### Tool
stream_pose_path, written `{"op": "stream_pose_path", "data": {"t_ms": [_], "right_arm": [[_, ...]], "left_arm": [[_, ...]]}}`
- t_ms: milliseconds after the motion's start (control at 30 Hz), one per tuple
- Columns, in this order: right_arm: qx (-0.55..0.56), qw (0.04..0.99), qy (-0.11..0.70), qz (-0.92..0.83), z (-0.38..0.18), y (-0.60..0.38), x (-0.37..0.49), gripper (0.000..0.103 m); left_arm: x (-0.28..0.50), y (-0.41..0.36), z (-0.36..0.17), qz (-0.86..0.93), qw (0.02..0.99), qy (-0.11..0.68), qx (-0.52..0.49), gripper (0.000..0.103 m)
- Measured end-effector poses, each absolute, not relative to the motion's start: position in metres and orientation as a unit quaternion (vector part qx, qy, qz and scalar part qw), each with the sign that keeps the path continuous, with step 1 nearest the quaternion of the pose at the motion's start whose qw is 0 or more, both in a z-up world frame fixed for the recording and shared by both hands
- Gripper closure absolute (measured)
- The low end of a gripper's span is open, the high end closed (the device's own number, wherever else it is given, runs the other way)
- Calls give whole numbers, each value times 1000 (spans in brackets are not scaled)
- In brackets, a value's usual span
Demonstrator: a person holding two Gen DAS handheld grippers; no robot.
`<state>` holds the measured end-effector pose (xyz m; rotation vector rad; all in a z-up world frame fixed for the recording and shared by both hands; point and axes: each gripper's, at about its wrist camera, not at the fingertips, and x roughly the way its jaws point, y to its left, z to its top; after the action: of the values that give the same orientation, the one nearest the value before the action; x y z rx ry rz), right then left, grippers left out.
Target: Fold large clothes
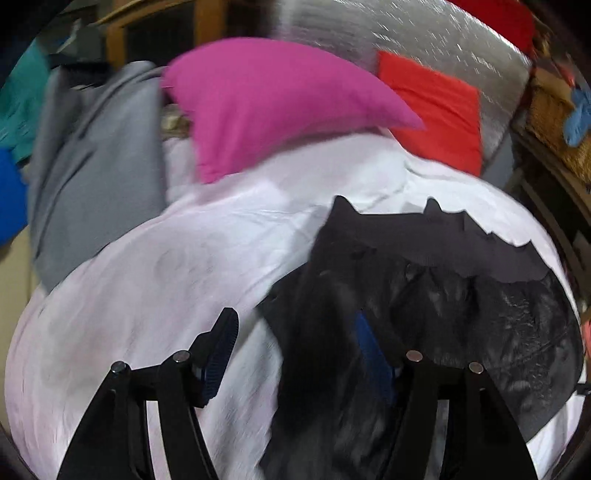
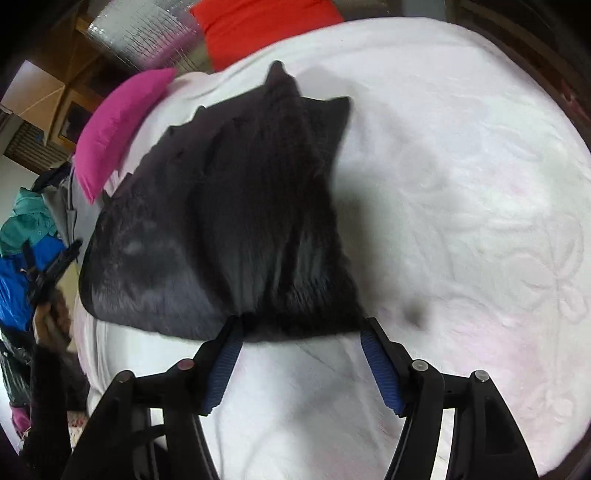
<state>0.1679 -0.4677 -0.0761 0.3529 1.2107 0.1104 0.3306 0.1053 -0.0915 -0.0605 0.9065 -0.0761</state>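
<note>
A black garment point(image 1: 424, 295) point(image 2: 240, 221) lies folded into a thick bundle on the white bedspread point(image 1: 166, 277) point(image 2: 461, 184). My left gripper point(image 1: 295, 317) hangs open over the garment's left edge. Its right finger stands against the black fabric and its left finger over bare bedspread; the pads press on nothing. My right gripper point(image 2: 303, 326) is open too, its fingertips just at the garment's near edge with white bedding between them. At the left edge of the right wrist view a person's hand point(image 2: 51, 317) shows. Both views are blurred.
A pink pillow point(image 1: 266, 99) point(image 2: 118, 125) and a red pillow point(image 1: 436, 107) point(image 2: 266, 26) lie at the bed's far end. A grey garment point(image 1: 96, 166) and teal and blue clothes point(image 2: 26, 221) pile up at the left. A wicker basket point(image 1: 554, 122) stands at the right.
</note>
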Motion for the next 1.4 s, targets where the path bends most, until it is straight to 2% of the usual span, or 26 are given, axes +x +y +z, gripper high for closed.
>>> {"op": "stream_pose_path", "data": {"t_ms": [100, 200, 300, 400, 433, 467, 500, 533, 567, 700, 800, 867, 1200, 1400], "right_arm": [[151, 836, 526, 19, -43, -489, 177, 33], [132, 863, 485, 48, -23, -474, 221, 33], [66, 883, 461, 62, -25, -435, 283, 33], [49, 882, 466, 46, -48, -418, 334, 33], [48, 875, 481, 43, -59, -416, 347, 38], [49, 867, 494, 43, -69, -414, 355, 47], [38, 860, 507, 42, -78, -409, 362, 76], [20, 863, 503, 38, -77, -406, 362, 91], [13, 869, 494, 40, -72, -404, 358, 95], [6, 903, 429, 7, -36, -418, 344, 96], [31, 882, 470, -28, -78, -437, 358, 97], [29, 879, 474, -37, -97, -436, 358, 97], [62, 878, 472, -52, -96, -445, 354, 95], [57, 877, 472, -62, -103, -439, 361, 88]], "left_arm": [[353, 90, -98, -38, 895, 444, -8, 36], [372, 75, -105, -48, 887, 460, -7, 36], [385, 68, -112, -48, 877, 478, -24, 36], [393, 61, -117, -42, 875, 481, -20, 36], [395, 58, -118, -41, 876, 480, -14, 36], [397, 56, -119, -39, 877, 478, -6, 51], [400, 54, -122, -32, 876, 482, 7, 69], [402, 54, -124, -27, 873, 488, 14, 88], [403, 56, -123, -26, 873, 486, 9, 93], [397, 59, -105, -26, 895, 444, 4, 94], [413, 59, -134, -15, 879, 477, -3, 93], [416, 55, -140, -7, 882, 470, 10, 92], [415, 57, -142, 2, 884, 468, 16, 89], [416, 53, -145, 11, 886, 463, 28, 87]]}}
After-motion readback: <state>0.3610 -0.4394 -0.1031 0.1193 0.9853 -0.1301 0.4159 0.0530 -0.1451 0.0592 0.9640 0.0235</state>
